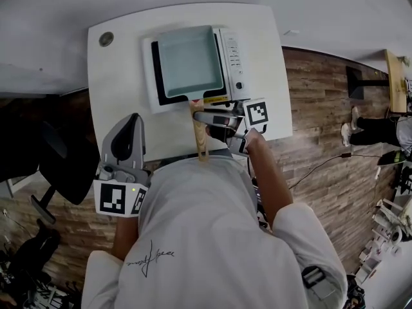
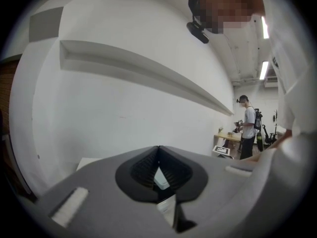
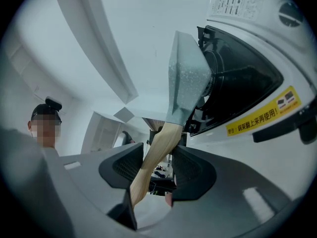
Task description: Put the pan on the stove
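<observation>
A square grey-blue pan (image 1: 190, 60) sits on the white stove (image 1: 235, 56) at the back of the white table (image 1: 122, 76). Its wooden handle (image 1: 201, 137) points toward me over the table's front edge. My right gripper (image 1: 205, 118) is shut on that handle close to the pan. In the right gripper view the handle (image 3: 159, 145) runs slantwise between the jaws of that gripper (image 3: 157, 155), with the pan (image 3: 185, 78) and the stove (image 3: 247, 83) just beyond. My left gripper (image 1: 133, 121) hovers over the table's front left, shut and empty; its jaws (image 2: 158, 150) point at a bare wall.
A round grommet (image 1: 106, 39) sits in the table's back left corner. A black chair (image 1: 58, 166) stands left of the table on the wood floor. Another person (image 2: 246, 125) stands far off by a desk; feet (image 1: 367, 127) show at the right.
</observation>
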`<action>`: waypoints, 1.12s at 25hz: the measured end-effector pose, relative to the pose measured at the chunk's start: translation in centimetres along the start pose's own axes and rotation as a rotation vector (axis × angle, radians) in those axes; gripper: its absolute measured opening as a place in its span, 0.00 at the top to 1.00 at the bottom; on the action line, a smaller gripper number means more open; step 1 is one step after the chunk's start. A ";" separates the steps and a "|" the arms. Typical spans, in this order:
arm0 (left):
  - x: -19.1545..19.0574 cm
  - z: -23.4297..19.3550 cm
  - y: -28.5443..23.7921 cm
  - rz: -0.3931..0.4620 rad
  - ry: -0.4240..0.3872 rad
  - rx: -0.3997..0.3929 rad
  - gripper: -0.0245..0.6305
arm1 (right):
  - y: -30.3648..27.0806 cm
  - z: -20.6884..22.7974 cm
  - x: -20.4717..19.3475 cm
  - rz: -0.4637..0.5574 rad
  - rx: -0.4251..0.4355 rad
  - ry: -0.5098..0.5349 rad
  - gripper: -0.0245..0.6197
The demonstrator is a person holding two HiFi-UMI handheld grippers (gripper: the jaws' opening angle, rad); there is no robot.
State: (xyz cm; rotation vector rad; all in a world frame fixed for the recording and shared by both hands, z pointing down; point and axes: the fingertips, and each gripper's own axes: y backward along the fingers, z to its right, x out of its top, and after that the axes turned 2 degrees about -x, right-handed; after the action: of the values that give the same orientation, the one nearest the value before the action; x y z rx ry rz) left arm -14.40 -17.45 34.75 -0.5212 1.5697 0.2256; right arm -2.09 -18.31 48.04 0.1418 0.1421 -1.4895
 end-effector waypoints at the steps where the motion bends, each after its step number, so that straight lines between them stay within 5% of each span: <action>1: -0.2 -0.1 0.0 -0.004 0.001 -0.002 0.96 | -0.1 0.2 0.1 0.001 0.000 -0.002 0.69; 28: -0.2 0.2 0.4 0.002 0.019 -0.033 0.96 | -0.1 1.4 -0.1 0.017 0.046 -0.123 0.67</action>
State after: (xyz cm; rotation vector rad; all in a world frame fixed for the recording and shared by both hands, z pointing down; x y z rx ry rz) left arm -14.42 -17.03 34.85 -0.5490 1.5871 0.2494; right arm -2.20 -18.50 49.43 0.0877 0.0072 -1.4807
